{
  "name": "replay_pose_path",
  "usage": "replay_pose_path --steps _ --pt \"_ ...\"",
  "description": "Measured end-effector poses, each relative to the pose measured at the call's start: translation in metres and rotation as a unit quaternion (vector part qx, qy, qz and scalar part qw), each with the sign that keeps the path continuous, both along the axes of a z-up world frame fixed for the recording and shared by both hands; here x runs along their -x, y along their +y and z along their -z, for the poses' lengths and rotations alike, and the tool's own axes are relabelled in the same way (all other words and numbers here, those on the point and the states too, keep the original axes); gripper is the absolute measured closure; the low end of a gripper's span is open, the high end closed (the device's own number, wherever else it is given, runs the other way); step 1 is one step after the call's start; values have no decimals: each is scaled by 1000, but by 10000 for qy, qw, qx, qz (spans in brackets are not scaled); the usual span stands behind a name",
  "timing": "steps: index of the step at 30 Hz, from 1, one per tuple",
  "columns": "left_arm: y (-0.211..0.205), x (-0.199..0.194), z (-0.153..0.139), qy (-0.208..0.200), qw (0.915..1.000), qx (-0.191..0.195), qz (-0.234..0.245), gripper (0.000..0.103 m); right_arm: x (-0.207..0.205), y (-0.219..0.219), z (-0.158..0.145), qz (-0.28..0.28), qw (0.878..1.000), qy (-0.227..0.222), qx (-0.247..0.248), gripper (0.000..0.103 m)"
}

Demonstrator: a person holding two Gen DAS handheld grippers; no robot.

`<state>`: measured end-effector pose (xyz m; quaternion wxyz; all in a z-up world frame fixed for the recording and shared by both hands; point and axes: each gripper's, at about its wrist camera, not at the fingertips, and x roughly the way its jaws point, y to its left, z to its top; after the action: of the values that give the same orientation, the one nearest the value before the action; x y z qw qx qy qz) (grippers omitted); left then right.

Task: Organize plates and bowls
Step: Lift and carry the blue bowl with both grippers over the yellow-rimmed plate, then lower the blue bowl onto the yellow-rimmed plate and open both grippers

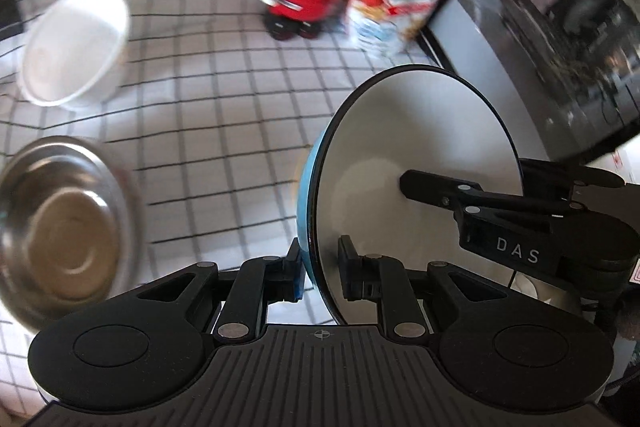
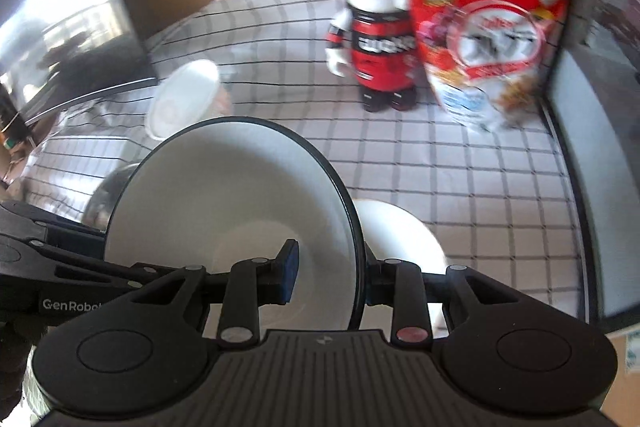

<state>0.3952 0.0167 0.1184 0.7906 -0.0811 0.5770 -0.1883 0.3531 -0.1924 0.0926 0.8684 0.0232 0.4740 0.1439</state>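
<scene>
A bowl [image 1: 412, 147], white inside, blue outside and with a black rim, hangs tilted above the checked cloth between both grippers. My left gripper [image 1: 322, 271] is shut on its near rim, one pad on the blue outside and one on the white inside. My right gripper [image 2: 332, 279] is shut on the opposite rim of the bowl [image 2: 240, 195]. Its inner finger [image 1: 424, 187] lies against the white inside. A white bowl [image 1: 76, 47] and a steel bowl [image 1: 60, 227] stand on the cloth to the left. Another white dish [image 2: 404, 239] lies beneath the held bowl.
A red, black and white toy bear [image 2: 372, 27] and a red snack bag [image 2: 488, 35] stand at the back of the checked cloth [image 2: 460, 179]. A dark glossy appliance [image 1: 560, 39] borders the cloth on the right. Another dark appliance [image 2: 60, 39] stands at the left.
</scene>
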Motion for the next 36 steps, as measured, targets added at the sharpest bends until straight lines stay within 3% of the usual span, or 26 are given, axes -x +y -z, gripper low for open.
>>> replay_pose_path --steps 6,14,24,36 --pt "-28 -1 13 130 9997 -48 185 83 3 -25 10 264 9996 87 -22 73" --pt "-33 -6 29 270 9995 -60 -130 84 -3 -31 31 188 9996 214 -58 73" --pt "-34 -14 34 268 9984 46 -494 84 -21 -33 34 -73 9998 186 55 73" --pt "-36 -33 74 661 9957 -150 -638 84 -45 -46 76 -105 9978 651 -107 73"
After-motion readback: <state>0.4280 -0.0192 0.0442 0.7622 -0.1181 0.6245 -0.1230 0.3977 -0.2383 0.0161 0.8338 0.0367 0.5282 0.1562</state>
